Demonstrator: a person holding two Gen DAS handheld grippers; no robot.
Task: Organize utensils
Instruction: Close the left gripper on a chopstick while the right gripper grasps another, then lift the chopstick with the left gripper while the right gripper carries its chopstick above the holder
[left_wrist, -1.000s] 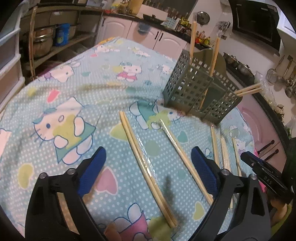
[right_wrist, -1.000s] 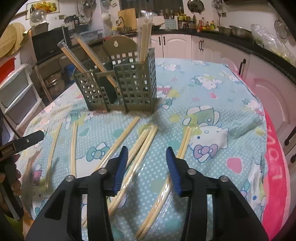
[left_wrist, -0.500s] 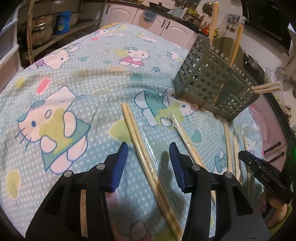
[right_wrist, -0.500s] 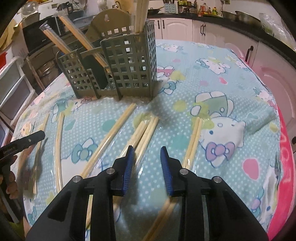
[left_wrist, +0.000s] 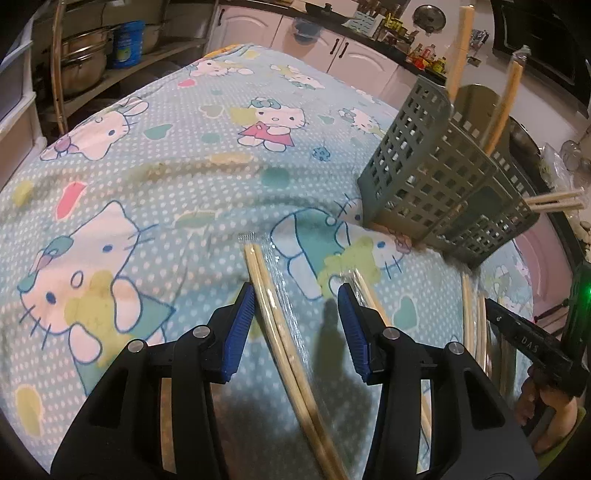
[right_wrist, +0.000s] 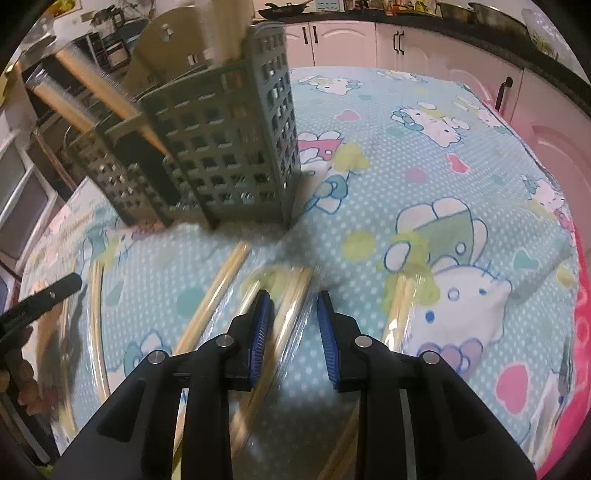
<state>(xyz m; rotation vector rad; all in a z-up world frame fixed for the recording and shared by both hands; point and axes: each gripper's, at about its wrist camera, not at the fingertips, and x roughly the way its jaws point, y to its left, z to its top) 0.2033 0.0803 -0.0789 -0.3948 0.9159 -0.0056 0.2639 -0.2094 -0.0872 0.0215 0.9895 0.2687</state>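
Observation:
Several plastic-wrapped chopstick pairs lie on a Hello Kitty tablecloth. A grey slotted utensil caddy (left_wrist: 436, 184) stands at the back with chopsticks upright in it; it also shows in the right wrist view (right_wrist: 225, 151). My left gripper (left_wrist: 295, 299) is open, low over the cloth, with one wrapped chopstick pair (left_wrist: 273, 314) between its blue pads. My right gripper (right_wrist: 291, 306) is open but narrow, with another wrapped chopstick pair (right_wrist: 291, 295) between its pads. Neither pair is clamped.
More wrapped chopsticks lie to the right of the left gripper (left_wrist: 471, 317) and on both sides of the right gripper (right_wrist: 218, 291) (right_wrist: 400, 306). Kitchen cabinets (right_wrist: 373, 40) and a shelf with pots (left_wrist: 85, 48) ring the table.
Both grippers have dropped lower and moved forward over the chopsticks. Both have narrowed their opening, each now straddling a wrapped pair.

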